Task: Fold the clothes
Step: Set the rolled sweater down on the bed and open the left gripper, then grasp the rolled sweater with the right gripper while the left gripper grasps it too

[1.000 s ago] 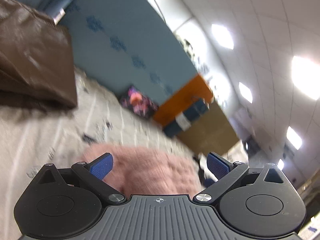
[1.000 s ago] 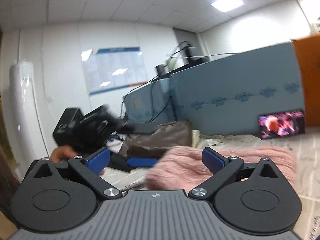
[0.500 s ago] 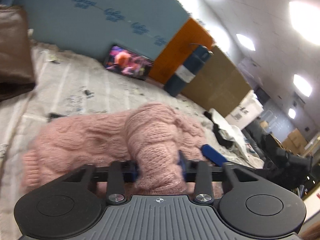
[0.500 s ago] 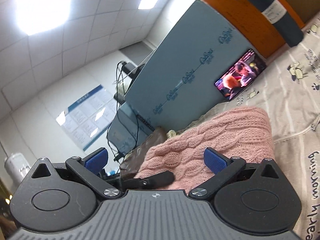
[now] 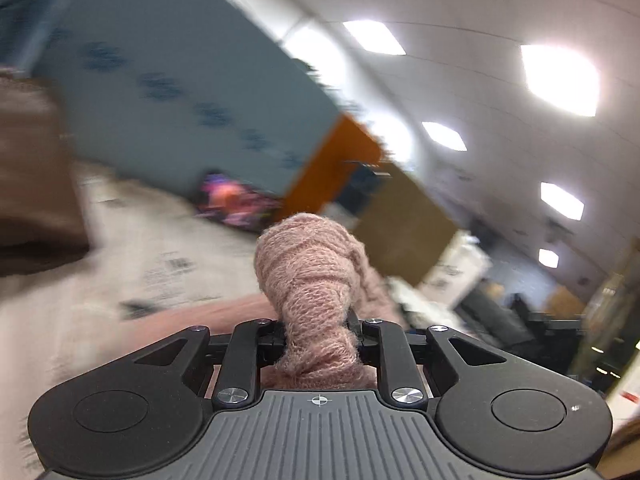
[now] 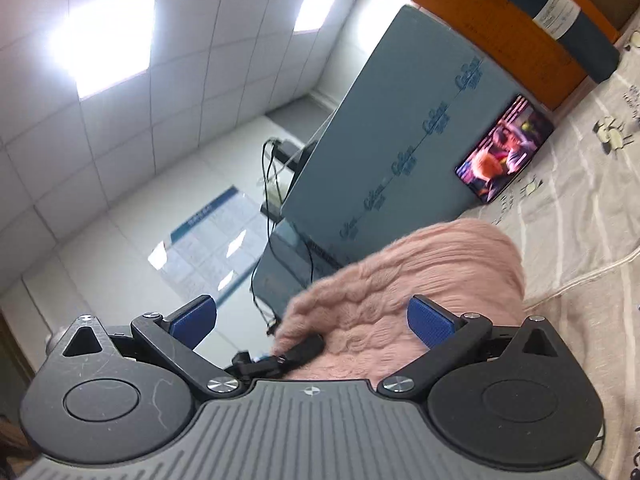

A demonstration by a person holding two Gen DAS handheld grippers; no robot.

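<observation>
Two grippers worked one pink sweater (image 5: 316, 280): the left gripper (image 5: 318, 338) pinched a bunched fold, the right gripper (image 6: 312, 318) stood spread. A phone (image 6: 505, 149) leaned on a blue board (image 6: 404, 136) behind; a brown bag (image 5: 32, 168) lay left.

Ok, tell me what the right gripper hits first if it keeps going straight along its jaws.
The pink sweater. The right gripper has its jaws open with the knit bunched directly ahead, partly between them. Depth is uncertain, but nothing nearer shows; the blue panel stands behind it.

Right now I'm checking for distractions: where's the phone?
In the right wrist view the phone stands at right, propped against the blue board, beyond the pink sweater.
</observation>
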